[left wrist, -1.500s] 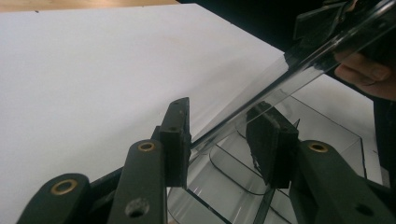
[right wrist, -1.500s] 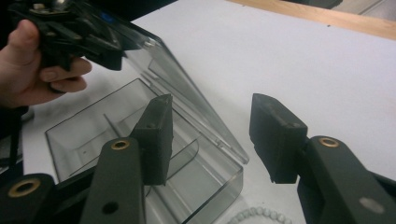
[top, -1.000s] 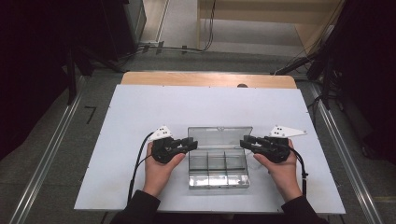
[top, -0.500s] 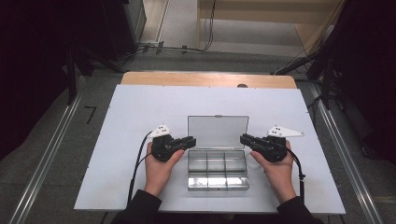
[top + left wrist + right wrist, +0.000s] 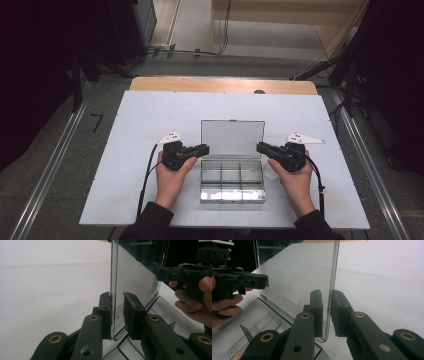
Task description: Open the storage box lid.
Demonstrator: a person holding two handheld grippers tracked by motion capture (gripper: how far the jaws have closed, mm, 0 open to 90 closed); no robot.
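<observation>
A clear plastic compartment box sits on the white table near the front edge, its clear lid standing raised at the back. My left gripper reaches the lid's left edge and my right gripper its right edge. In the left gripper view the lid stands between the jaws of the left gripper: one pad touches it and a slim gap shows at the other. The right gripper straddles the lid the same way. Both pairs of jaws have just been closing around the lid.
The white board lies on a wooden table. Bare white surface spreads left, right and behind the box. Metal rails run along the floor on both sides, and dark equipment stands at the far corners.
The lid has swung up and shows taller in the high view. Both grippers have shifted slightly inward at its side edges, and their jaws have narrowed.
</observation>
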